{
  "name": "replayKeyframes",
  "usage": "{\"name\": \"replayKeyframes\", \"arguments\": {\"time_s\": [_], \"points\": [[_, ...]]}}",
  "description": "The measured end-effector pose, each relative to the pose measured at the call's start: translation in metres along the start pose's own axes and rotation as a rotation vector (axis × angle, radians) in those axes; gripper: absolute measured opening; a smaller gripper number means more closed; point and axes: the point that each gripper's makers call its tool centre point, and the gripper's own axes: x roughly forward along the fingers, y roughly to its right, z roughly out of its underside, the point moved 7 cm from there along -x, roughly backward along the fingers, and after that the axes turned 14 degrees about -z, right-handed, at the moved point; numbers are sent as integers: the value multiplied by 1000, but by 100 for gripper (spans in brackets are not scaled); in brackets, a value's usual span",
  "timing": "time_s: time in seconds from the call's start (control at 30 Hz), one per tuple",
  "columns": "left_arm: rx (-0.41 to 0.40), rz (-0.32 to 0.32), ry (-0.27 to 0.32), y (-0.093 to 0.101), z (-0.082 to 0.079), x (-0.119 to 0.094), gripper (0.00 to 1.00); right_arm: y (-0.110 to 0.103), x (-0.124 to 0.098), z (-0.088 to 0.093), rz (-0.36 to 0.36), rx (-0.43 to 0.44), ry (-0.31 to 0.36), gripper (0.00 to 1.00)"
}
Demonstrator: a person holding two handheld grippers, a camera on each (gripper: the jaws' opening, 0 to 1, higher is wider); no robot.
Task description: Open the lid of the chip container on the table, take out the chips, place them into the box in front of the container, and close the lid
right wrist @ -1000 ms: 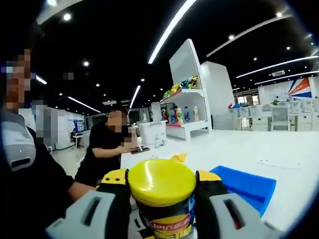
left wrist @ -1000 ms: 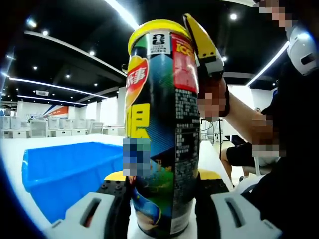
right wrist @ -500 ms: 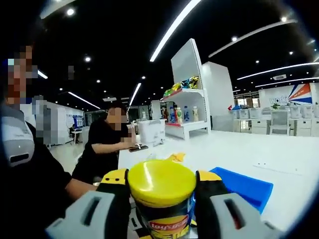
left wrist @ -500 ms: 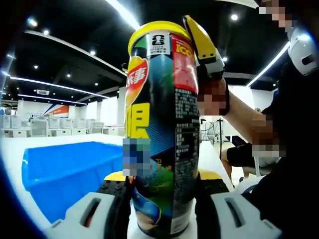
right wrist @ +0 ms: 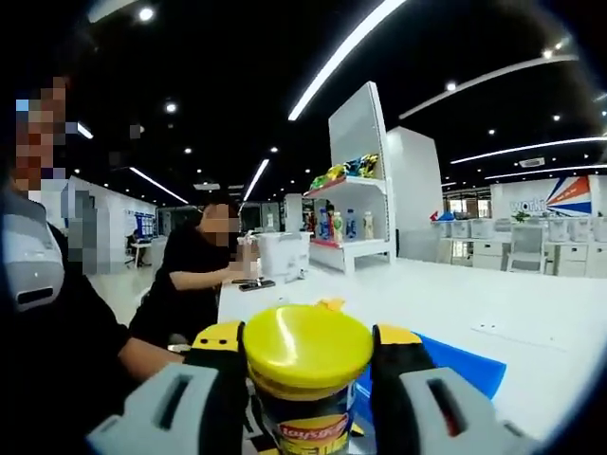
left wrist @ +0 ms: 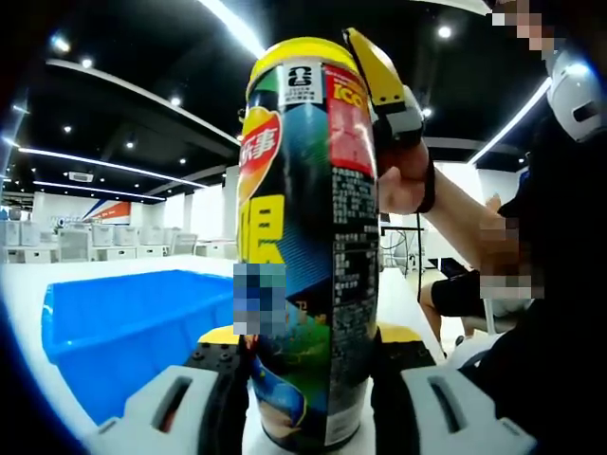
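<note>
A tall chip can with a yellow lid stands upright on the white table. In the left gripper view, my left gripper is shut on the can's lower part, one jaw on each side. My right gripper comes in from the right at the top and presses against the lid's rim. In the right gripper view, the yellow lid sits between the jaws of my right gripper, which is shut on it, and the can shows just below. The lid is on the can.
An open blue box lies on the table beside the can, and its corner shows past the lid. The white table stretches beyond. A person sits at its far side, near a shelf of goods.
The right gripper view has tilted up a little, so the blue box sits lower in it. The can's top has shifted slightly. Both grips are unchanged.
</note>
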Motion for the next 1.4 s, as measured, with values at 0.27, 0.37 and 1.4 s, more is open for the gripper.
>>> {"name": "replayKeyframes", "arguments": {"time_s": [0.27, 0.37, 1.4], "points": [[1, -1, 1, 0, 0, 0, 51, 2, -15, 1, 45, -1, 4, 51], [1, -1, 1, 0, 0, 0, 51, 3, -22, 1, 58, -2, 3, 51], [-2, 0, 0, 0, 0, -1, 51, 20, -126, 21, 290, 10, -6, 51]]}}
